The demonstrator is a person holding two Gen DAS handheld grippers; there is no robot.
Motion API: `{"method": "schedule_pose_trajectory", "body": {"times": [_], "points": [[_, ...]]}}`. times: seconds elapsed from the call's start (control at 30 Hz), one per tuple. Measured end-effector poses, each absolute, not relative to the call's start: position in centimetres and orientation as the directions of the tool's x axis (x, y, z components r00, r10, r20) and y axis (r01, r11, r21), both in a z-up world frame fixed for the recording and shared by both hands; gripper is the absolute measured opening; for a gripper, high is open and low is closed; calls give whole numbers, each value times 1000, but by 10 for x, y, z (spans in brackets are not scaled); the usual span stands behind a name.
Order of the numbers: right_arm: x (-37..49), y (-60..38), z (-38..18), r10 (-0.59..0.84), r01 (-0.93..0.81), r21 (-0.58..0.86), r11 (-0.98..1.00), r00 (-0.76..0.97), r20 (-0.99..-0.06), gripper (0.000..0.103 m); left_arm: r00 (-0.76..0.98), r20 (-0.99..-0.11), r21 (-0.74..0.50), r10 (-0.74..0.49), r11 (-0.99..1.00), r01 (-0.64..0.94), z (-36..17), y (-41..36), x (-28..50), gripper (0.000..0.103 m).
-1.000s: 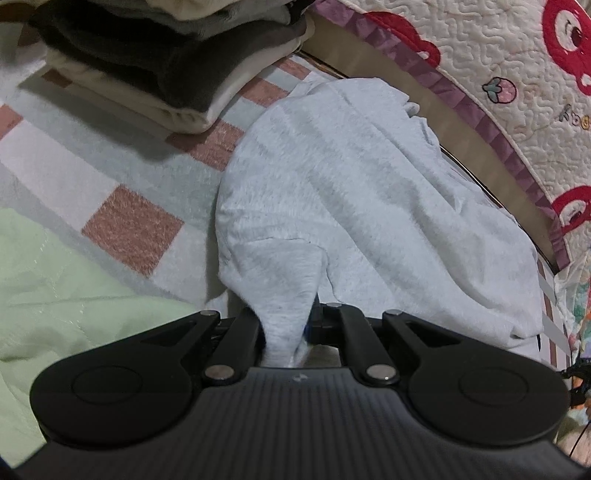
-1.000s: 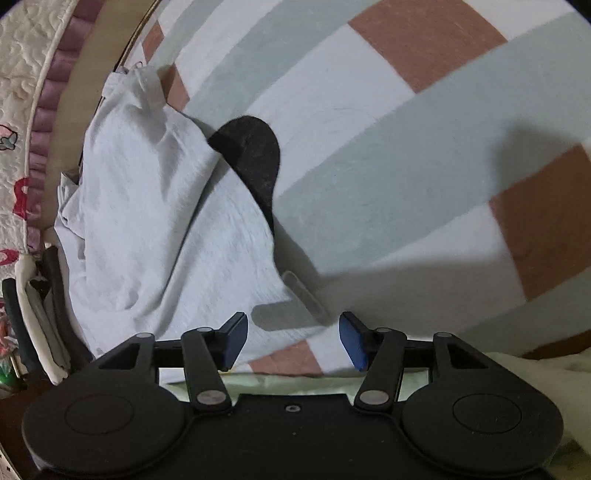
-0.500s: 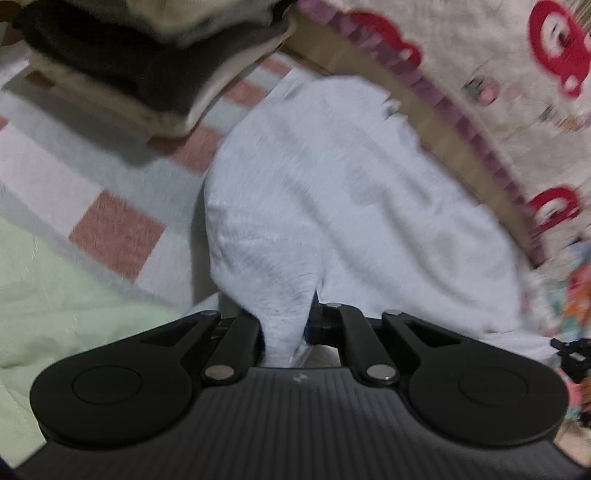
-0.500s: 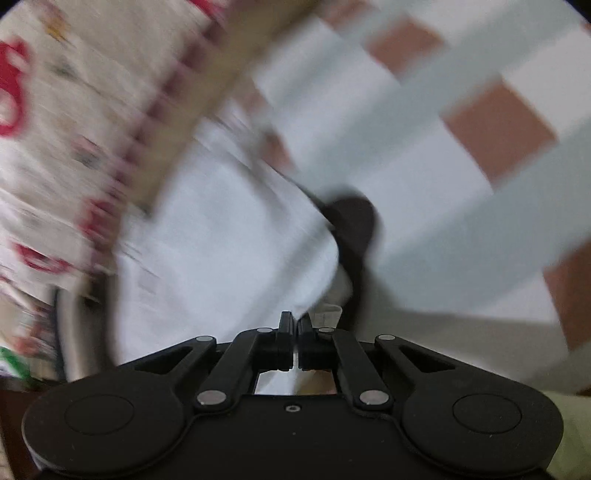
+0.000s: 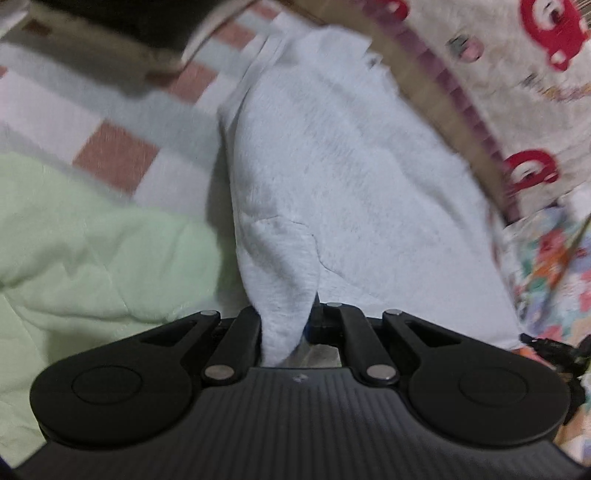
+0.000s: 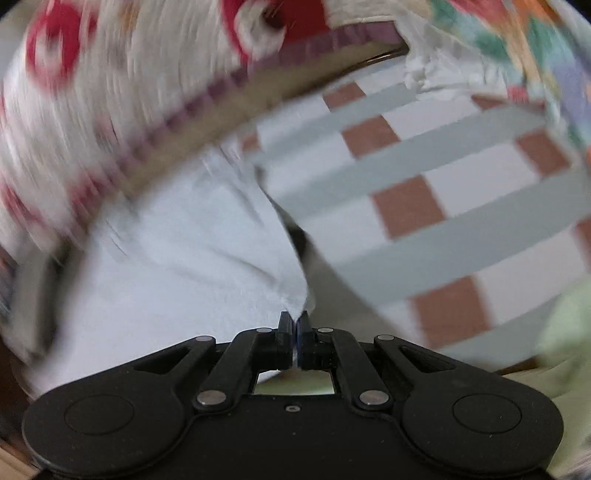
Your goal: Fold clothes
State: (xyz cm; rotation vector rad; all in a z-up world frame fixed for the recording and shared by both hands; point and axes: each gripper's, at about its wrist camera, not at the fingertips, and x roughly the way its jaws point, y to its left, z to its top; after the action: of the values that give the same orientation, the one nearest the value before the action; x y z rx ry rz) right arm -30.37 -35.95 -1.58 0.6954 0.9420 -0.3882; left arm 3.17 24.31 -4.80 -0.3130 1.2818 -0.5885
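On the bed: I see a checked bedsheet with white, grey and terracotta squares (image 6: pixel 436 206) spread under everything.
Garment: a pale grey, soft knit piece of clothing (image 5: pixel 343 177) lies on the sheet, bunched along the far right edge beside the quilt, its near end drawn up toward both tools.
Left gripper (image 5: pixel 286 325): my black two-finger tool is pinching a narrow tongue of the garment's near edge; the cloth fills the gap between the fingers and hangs through it.
Right gripper (image 6: pixel 294 325): the jaws have just been closing and now press together on a thin corner of the same garment, which rises to a peak at the tips.
Quilt: a cream quilted cover with red prints and a purple border (image 5: pixel 524 81) stands along the far right side.
Green blanket: a light green quilted blanket (image 5: pixel 85 258) lies at the near left, just beside the garment.
Pile: a blurred stack of dark and cream folded clothes (image 5: pixel 122 33) sits at the far left, apart from the garment.
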Motion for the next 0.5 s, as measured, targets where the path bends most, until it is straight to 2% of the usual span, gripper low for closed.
{"method": "schedule_pose_trajectory", "body": {"times": [0.27, 0.33, 0.5], "points": [[-279, -337, -23, -54, 475, 124, 871, 344, -938, 3, 187, -838, -448, -512, 843, 298, -53, 230, 27, 8], [-276, -332, -27, -69, 468, 83, 880, 298, -952, 5, 175, -847, -438, -502, 845, 308, -52, 227, 29, 8], [-267, -312, 9, -234, 519, 20, 855, 419, -877, 15, 162, -845, -437, -510, 833, 340, -46, 211, 38, 8]]}}
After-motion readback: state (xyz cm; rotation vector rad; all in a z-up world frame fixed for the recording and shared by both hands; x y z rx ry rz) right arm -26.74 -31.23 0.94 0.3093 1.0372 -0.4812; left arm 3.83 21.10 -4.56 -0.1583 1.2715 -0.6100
